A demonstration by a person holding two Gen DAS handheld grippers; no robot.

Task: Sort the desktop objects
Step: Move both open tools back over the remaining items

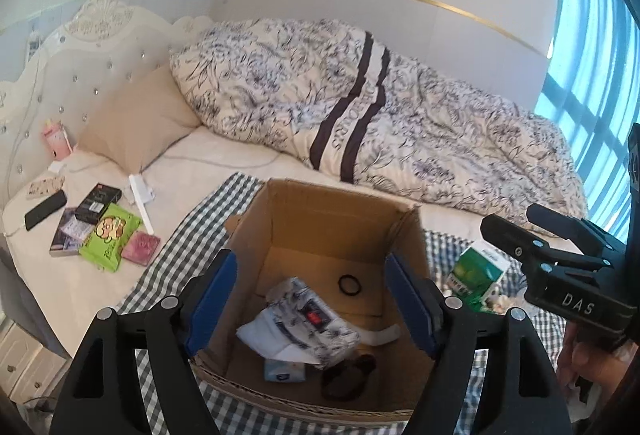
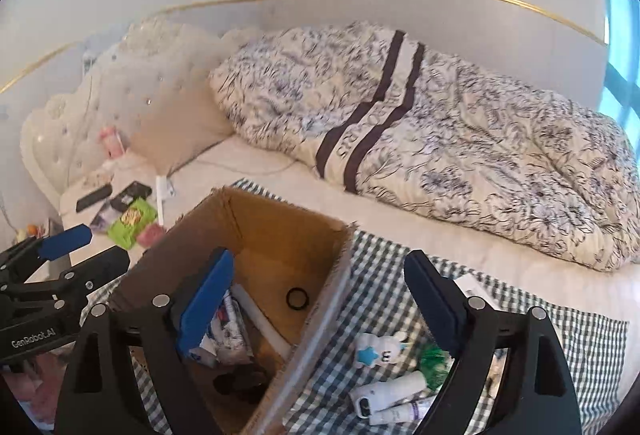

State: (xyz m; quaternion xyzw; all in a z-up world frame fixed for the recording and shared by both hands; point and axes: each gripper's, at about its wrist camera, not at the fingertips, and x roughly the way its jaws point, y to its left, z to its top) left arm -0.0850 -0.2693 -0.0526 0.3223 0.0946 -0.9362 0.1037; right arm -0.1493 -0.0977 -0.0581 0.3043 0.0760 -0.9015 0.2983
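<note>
The left gripper (image 1: 310,299) hangs spread and empty above the cardboard box (image 1: 320,219), where a tissue pack (image 1: 298,325) and hair tie (image 1: 350,283) already lie. Right of the box, on the checked cloth (image 2: 376,299), wait a white tube (image 2: 386,393) and small toy (image 2: 378,349); the right gripper (image 2: 320,299), wide apart and carrying nothing, should probably descend there for the next pickup.

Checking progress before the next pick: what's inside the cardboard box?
In the box: a patterned tissue pack, a black ring, a blue packet, a dark hair tie, a white tube. Anything under the pack is hidden.
</note>
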